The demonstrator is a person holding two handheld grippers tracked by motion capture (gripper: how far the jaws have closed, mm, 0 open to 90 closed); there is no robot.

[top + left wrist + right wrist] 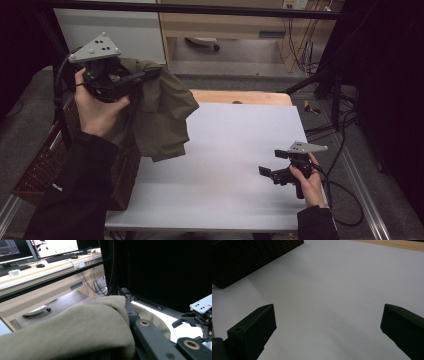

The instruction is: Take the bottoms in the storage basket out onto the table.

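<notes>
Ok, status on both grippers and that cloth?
Left gripper shut on olive cloth, held above table. Right gripper open, empty. Wicker basket beneath cloth.

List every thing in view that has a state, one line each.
Left claw: shut on the olive cloth, raised.
Olive cloth: hanging bunched above the white table's left edge.
Right claw: open, empty, low over the white table.
Wicker basket: beside the table, under the cloth.

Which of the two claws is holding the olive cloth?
The left claw, raised above the basket, is shut on the olive cloth, which hangs from it. The right claw is open over the white table, with nothing between its jaws.
</notes>
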